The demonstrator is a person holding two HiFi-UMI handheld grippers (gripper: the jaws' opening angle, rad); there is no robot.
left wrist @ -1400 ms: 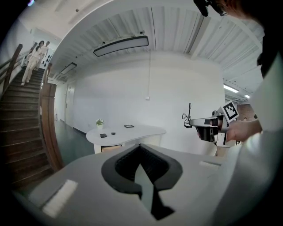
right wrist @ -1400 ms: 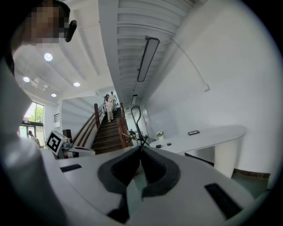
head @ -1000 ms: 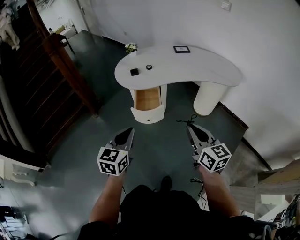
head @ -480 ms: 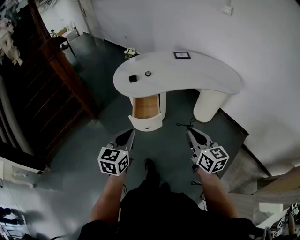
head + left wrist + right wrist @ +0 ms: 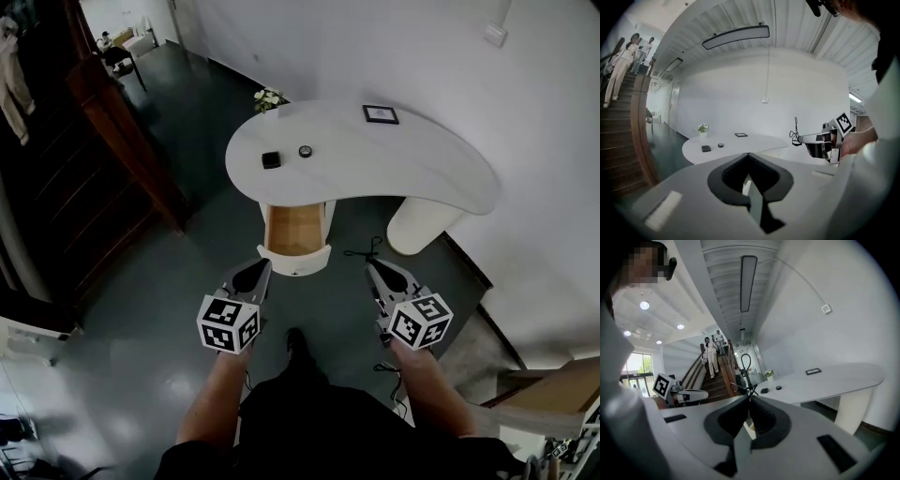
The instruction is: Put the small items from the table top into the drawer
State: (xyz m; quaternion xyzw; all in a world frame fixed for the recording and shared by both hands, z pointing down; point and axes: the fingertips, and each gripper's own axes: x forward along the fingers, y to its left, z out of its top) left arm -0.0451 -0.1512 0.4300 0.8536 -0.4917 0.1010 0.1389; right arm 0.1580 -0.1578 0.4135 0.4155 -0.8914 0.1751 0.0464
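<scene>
A white curved table (image 5: 412, 164) carries a small black square item (image 5: 271, 159) and a small round ring-like item (image 5: 306, 151) near its left end. Below them an open drawer (image 5: 294, 232) with a wooden inside sticks out of the table's left pedestal. My left gripper (image 5: 261, 267) and right gripper (image 5: 375, 269) are held side by side over the floor, short of the drawer, both shut and empty. The left gripper view shows the black item (image 5: 706, 148) and round item (image 5: 721, 145) far ahead of the shut jaws. They also appear, black item (image 5: 764, 391) and round item (image 5: 778, 387), in the right gripper view.
A framed picture (image 5: 381, 114) and a small vase of flowers (image 5: 270, 97) also stand on the table. A dark wooden staircase (image 5: 122, 131) rises at the left, with people (image 5: 711, 357) on it. A black cable (image 5: 361, 251) lies on the floor by the drawer. A white wall runs behind.
The table and drawer have drawn a little closer and lower in the head view as the person steps forward. Both grippers stay shut and level in front.
</scene>
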